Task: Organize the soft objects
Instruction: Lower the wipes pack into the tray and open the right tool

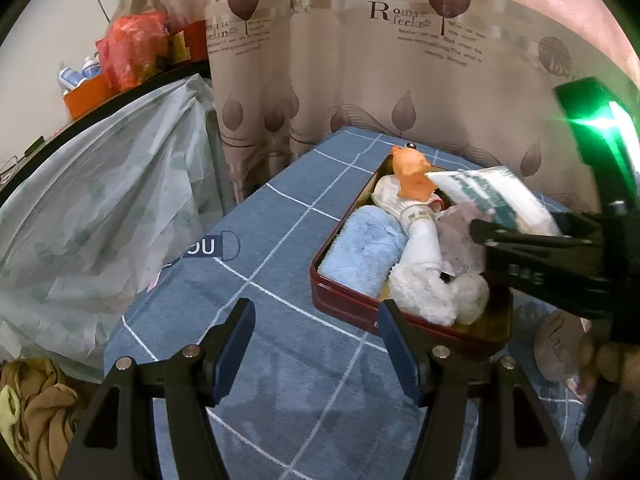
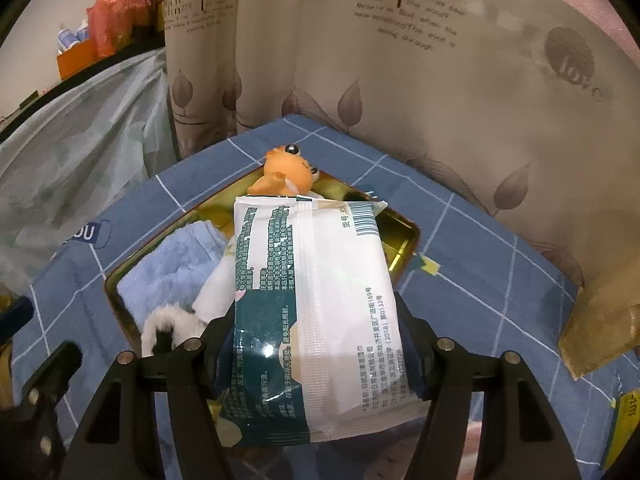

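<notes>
Wipes pack: a white and dark green plastic pack of wet wipes (image 2: 316, 308) with printed text and a barcode hung above the tin, its far end reaching over the toys inside.
Right tongs: the right tongs (image 2: 316, 354) were part-way spread and pinched the pack by its two long sides, the near end of the pack lying between the black arms.
Tin: a dark red rectangular metal tin (image 1: 352, 306) with a gold inside stood on the table, below and ahead of the right tongs.
Tin contents: a folded light blue fleece towel (image 1: 364, 252) lay along the left side; beside it a white plush toy (image 1: 424, 268), and at the far end an orange plastic animal figure (image 1: 412, 174).
Left tongs: the left tongs (image 1: 316, 340) were spread wide and held nothing; the right blue pad stood just before the tin's near wall.
Table: a blue cloth with a white grid (image 1: 280, 280) covered it.
Backdrop: a beige curtain printed with brown leaves (image 2: 400, 80) hung behind.
</notes>
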Motion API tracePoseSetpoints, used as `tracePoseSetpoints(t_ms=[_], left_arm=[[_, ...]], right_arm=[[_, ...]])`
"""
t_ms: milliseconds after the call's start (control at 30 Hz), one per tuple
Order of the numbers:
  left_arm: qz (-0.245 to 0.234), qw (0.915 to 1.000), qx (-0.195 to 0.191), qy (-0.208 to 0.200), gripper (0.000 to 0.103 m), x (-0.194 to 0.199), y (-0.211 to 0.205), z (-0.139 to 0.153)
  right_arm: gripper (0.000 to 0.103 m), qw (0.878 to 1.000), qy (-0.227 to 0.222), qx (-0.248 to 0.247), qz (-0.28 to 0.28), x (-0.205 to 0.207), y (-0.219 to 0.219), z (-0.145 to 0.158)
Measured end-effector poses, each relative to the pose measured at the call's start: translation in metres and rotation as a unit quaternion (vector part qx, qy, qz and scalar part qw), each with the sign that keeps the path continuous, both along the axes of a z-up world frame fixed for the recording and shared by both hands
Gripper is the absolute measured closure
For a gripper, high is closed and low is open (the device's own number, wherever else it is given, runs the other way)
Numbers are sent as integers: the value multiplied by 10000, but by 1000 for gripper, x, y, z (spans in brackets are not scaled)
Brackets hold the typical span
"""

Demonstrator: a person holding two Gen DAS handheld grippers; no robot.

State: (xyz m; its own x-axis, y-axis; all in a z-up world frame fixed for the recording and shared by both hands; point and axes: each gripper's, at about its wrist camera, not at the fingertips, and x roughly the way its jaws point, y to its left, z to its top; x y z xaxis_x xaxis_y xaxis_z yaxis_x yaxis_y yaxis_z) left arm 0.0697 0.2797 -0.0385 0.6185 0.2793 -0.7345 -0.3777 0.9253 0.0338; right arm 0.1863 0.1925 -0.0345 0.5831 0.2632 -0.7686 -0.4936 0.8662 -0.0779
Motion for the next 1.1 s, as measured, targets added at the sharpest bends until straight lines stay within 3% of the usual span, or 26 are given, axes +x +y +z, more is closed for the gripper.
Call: tracePoseSetpoints(t_ms=[333,600,667,733,933,1100], left_arm=[[76,10000,-49,19,38,1,5,-1],[38,10000,-8,-9,38,0,2,-1],[32,10000,13,-49,38,-3,1,0],[26,10000,23,-86,38,-4,0,2],[-50,9999,52,-129,38,-5,-6,6],[-173,9997,30,-142,37,-8,-13,9]], right_arm=[[40,9996,168,-223,-79,19,23,-30],[36,9994,184,-277,-9,20,27,-32],[23,9997,131,-223,0,16,25,-26],[17,9999,9,-114,-42,10,20,-16],[9,9992,-146,291,-222,-20,-14,19],[1,9960,-384,405,-698,-55,-54,37]])
